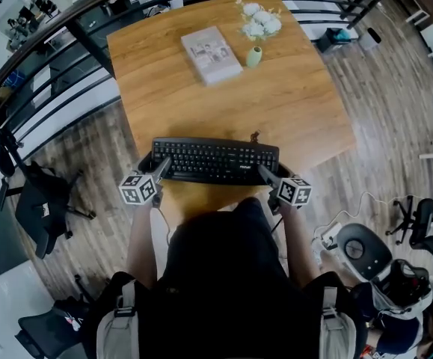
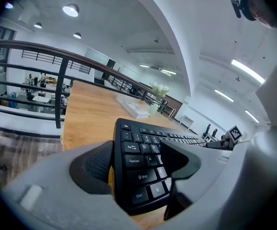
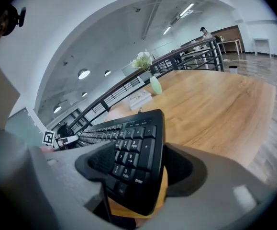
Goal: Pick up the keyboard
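A black keyboard lies crosswise over the near edge of the wooden table. My left gripper is shut on its left end, and in the left gripper view the jaws clamp the keyboard by the Ctrl and Shift keys. My right gripper is shut on the right end. The right gripper view shows the number pad of the keyboard pinched between the right gripper's jaws. Whether the keyboard still touches the table I cannot tell.
A white book and a small green vase with white flowers stand at the table's far side. A black railing runs along the left. Office chairs stand on the wood floor to the left, more gear to the right.
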`<action>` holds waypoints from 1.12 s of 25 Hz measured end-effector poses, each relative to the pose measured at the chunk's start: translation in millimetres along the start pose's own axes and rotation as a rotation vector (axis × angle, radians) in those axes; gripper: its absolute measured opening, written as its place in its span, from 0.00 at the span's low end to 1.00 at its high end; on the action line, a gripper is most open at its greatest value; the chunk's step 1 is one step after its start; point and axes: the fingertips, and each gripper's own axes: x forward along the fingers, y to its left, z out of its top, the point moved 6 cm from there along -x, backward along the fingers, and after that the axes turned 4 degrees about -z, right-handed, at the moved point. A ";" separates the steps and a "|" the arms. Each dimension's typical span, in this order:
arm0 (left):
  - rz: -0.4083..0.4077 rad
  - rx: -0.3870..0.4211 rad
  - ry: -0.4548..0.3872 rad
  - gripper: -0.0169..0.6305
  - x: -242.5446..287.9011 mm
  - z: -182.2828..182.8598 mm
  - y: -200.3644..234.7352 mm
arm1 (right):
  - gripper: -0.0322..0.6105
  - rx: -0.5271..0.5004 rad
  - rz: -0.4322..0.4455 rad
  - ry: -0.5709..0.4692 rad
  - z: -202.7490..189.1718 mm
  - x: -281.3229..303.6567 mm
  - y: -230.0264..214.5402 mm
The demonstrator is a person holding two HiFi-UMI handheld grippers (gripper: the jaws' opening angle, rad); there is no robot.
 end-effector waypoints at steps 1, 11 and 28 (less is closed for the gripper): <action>-0.002 0.005 -0.013 0.51 -2.3 5.8 -0.5 | 0.54 -0.004 0.006 -0.015 5.9 -1.5 4.0; -0.016 0.037 -0.099 0.51 -18.4 37.3 -10.1 | 0.54 -0.030 0.028 -0.117 37.8 -14.3 23.7; -0.062 0.076 -0.219 0.51 -33.9 84.6 -34.5 | 0.54 -0.026 0.047 -0.239 69.0 -34.7 36.1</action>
